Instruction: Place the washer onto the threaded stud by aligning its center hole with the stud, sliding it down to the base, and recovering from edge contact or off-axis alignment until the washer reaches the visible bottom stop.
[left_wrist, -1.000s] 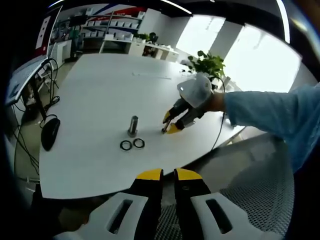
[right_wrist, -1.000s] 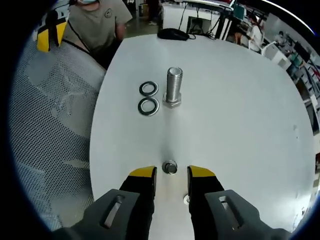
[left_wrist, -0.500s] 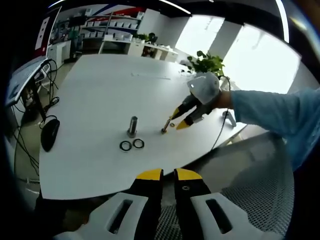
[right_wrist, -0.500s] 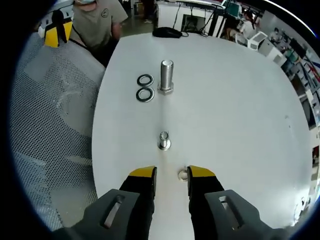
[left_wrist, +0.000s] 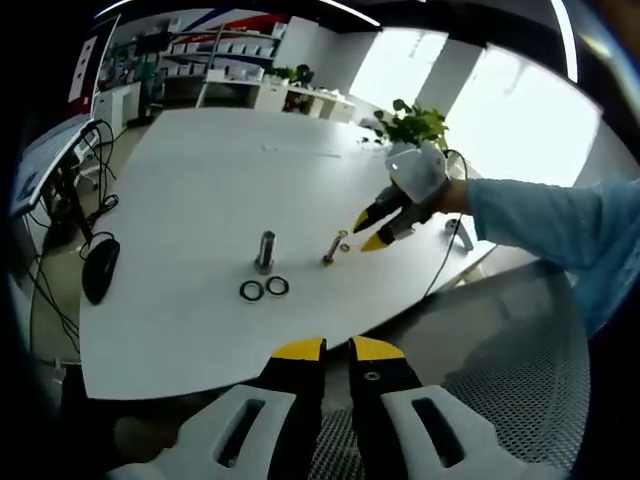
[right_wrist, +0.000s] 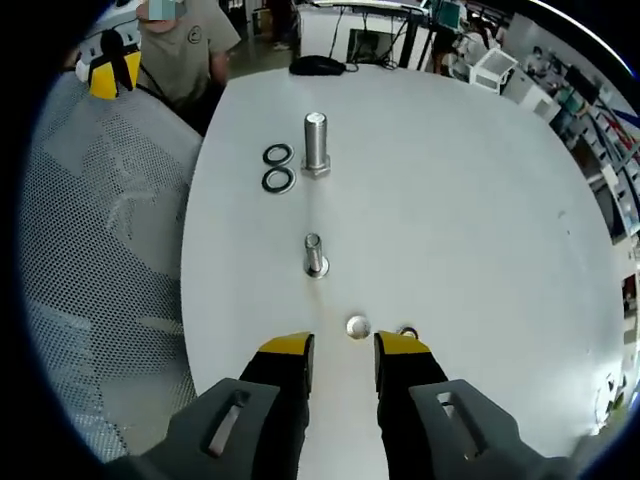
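On the white table (right_wrist: 470, 200) a small threaded stud (right_wrist: 314, 254) stands upright ahead of my right gripper (right_wrist: 343, 350), which is open and holds nothing. A small washer (right_wrist: 357, 325) lies flat just past its tips, with a dark ring (right_wrist: 407, 331) beside the right fingertip. Farther off stands a large stud (right_wrist: 316, 143) with two large washers (right_wrist: 278, 167) to its left. In the left gripper view, the right gripper (left_wrist: 375, 222) hovers right of the small stud (left_wrist: 329, 250) and small washer (left_wrist: 345, 247). My left gripper (left_wrist: 337, 352) is shut, off the table's near edge.
A black mouse (left_wrist: 100, 268) lies at the table's left edge, also the mouse (right_wrist: 316, 66) at the far end. A person (right_wrist: 180, 45) sits beyond the table corner. A potted plant (left_wrist: 420, 125) stands behind. Mesh flooring (right_wrist: 110, 230) lies left of the table.
My right gripper has drawn back and up from the small stud, which now stands alone farther ahead; the small washer has come into sight at its tips. The left gripper has held still.
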